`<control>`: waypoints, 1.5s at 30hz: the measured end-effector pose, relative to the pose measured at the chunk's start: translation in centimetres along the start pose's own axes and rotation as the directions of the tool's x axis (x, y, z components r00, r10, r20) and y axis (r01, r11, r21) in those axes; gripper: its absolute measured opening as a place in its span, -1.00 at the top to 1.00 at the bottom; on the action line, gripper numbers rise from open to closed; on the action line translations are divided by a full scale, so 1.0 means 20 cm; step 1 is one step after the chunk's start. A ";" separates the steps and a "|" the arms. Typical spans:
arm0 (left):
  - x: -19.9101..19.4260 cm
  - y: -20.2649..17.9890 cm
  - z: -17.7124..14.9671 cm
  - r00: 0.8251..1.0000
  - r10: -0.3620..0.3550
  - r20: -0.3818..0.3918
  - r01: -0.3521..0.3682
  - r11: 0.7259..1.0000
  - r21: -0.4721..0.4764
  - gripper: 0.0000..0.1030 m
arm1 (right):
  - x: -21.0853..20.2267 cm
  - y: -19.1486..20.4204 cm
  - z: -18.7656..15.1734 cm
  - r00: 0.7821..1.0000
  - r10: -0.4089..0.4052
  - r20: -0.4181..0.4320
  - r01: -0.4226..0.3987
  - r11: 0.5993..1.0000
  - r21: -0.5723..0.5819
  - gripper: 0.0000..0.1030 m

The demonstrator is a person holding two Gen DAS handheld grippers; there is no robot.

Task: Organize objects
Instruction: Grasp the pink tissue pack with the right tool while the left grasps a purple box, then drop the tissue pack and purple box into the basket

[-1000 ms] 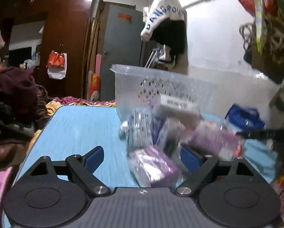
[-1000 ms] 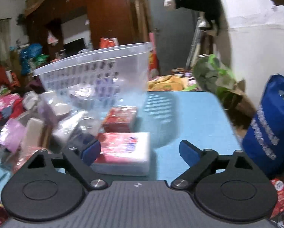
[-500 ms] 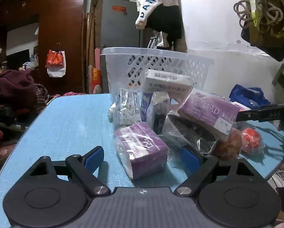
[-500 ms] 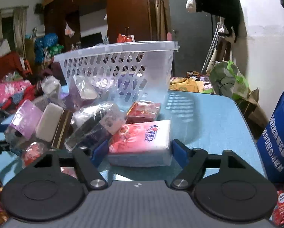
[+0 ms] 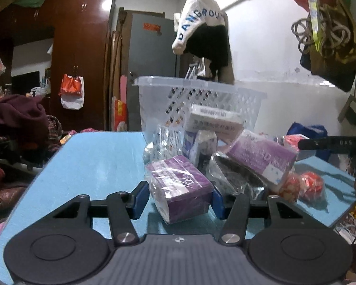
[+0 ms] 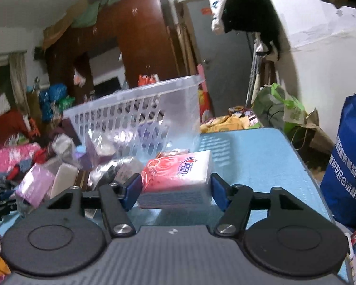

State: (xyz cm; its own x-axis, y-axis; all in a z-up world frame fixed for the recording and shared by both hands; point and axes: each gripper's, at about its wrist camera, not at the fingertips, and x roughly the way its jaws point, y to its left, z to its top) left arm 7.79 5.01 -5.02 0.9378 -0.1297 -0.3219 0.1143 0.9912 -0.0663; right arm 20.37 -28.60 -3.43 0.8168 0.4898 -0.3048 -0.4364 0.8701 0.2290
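Observation:
My left gripper [image 5: 178, 198] is shut on a purple box wrapped in clear plastic [image 5: 179, 186] at the near edge of a pile of packets on the blue table [image 5: 94, 163]. Behind the pile stands a clear plastic basket [image 5: 201, 102]. My right gripper [image 6: 175, 191] is shut on a pink and white tissue pack [image 6: 178, 174] and holds it slightly tilted above the table [image 6: 256, 156]. The basket [image 6: 135, 118] stands behind it, to the left.
The pile holds a larger purple box [image 5: 261, 159], a white carton [image 5: 213, 118] and red wrapped items [image 5: 311, 187]. More packets [image 6: 35, 185] lie left of the tissue pack. A blue bag [image 6: 349, 178] stands off the table's right edge. Clothes [image 5: 16, 123] lie left.
Both grippers have closed: the left on the purple box, the right on the tissue pack. The tissue pack has lifted and the right view has tilted.

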 end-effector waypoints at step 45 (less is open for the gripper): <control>0.02 -0.21 0.25 0.986 -0.132 0.105 0.128 0.991 0.046 -0.68 | -0.22 0.27 -0.06 0.996 0.082 0.040 -0.078 0.992 -0.098 -1.00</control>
State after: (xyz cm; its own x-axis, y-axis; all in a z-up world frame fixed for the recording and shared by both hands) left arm 9.23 0.94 -0.19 0.9436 -0.2559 -0.2099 0.2480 0.9667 -0.0634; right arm 14.01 -25.89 -1.94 0.7927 0.5570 -0.2477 -0.5335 0.8305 0.1602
